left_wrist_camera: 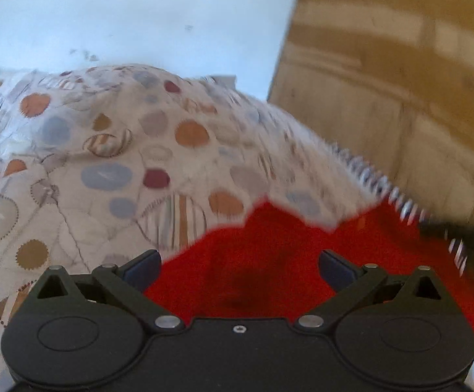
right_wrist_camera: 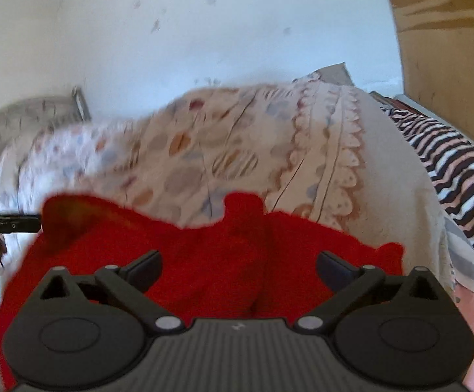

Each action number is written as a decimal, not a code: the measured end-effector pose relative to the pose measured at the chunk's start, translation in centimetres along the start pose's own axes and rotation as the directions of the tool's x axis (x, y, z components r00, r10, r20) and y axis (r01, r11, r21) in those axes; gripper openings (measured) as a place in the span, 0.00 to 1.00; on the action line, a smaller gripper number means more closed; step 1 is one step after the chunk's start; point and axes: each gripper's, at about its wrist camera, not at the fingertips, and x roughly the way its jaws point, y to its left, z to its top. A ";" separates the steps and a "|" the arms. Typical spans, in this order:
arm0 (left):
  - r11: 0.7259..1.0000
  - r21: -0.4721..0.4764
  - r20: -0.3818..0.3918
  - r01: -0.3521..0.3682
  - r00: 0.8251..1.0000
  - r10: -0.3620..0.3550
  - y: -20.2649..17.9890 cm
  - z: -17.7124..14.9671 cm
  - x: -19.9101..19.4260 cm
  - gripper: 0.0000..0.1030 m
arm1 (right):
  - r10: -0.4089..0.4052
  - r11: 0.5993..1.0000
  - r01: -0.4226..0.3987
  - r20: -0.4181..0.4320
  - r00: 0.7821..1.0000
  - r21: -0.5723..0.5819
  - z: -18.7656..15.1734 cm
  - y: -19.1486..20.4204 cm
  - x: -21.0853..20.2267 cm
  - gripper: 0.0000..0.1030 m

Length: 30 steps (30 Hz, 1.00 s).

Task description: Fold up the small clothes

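A red knit garment (left_wrist_camera: 269, 245) lies on a bed with a dotted cover (left_wrist_camera: 106, 150). In the left wrist view my left gripper (left_wrist_camera: 239, 266) is open, its jaws wide apart just above the red cloth, holding nothing. In the right wrist view the same red garment (right_wrist_camera: 211, 254) spreads under my right gripper (right_wrist_camera: 239, 266), which is also open and empty above it. The left gripper shows as a dark shape at the left edge of the right wrist view (right_wrist_camera: 5, 223). Both views are blurred.
A white wall (right_wrist_camera: 204, 32) rises behind the bed. A striped cloth (right_wrist_camera: 449, 163) lies along the bed's right side. A wooden wardrobe (left_wrist_camera: 400, 65) stands to the right. A pale pillow (right_wrist_camera: 24, 117) rests at the far left.
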 end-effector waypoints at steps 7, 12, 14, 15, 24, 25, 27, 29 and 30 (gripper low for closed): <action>0.985 -0.154 0.046 -0.073 0.996 0.081 1.7 0.4 1.0 0.13 | -0.080 0.995 0.079 -0.019 0.997 -0.059 -0.6 1.1 1.8 0.10; 0.966 -0.236 0.090 -0.107 0.987 0.131 2.9 0.8 1.1 0.08 | -0.152 0.987 0.143 0.155 0.976 0.068 -0.5 -0.6 -1.1 0.08; 0.964 -0.221 0.070 -0.149 0.983 0.168 2.5 0.6 1.7 0.08 | -0.174 0.983 0.162 0.150 0.973 0.090 -0.8 -1.0 -1.0 0.08; 0.960 -0.215 0.041 -0.181 0.980 0.194 2.5 0.4 2.5 0.08 | -0.182 0.981 0.171 0.132 0.974 0.096 -1.0 -1.2 -0.5 0.08; 0.940 -0.239 -0.008 -0.245 0.968 0.251 3.5 -2.2 5.7 0.09 | -0.232 0.966 0.224 0.052 0.971 0.130 -3.3 -2.7 3.1 0.08; 0.940 -0.231 -0.003 -0.251 0.966 0.257 3.4 -2.5 5.9 0.10 | -0.230 0.966 0.221 0.058 0.971 0.132 -3.4 -2.8 3.1 0.08; 0.941 -0.228 0.017 -0.252 0.965 0.263 3.2 -2.9 6.0 0.14 | -0.224 0.967 0.213 0.068 0.972 0.137 -3.9 -2.8 3.2 0.10; 0.939 -0.243 0.025 -0.243 0.966 0.256 3.5 -2.9 5.9 0.17 | -0.211 0.970 0.199 0.076 0.974 0.142 -4.0 -2.9 3.2 0.11; 0.939 -0.252 0.027 -0.235 0.968 0.250 3.6 -2.8 5.7 0.25 | -0.201 0.971 0.187 0.082 0.976 0.152 -3.9 -3.1 2.9 0.15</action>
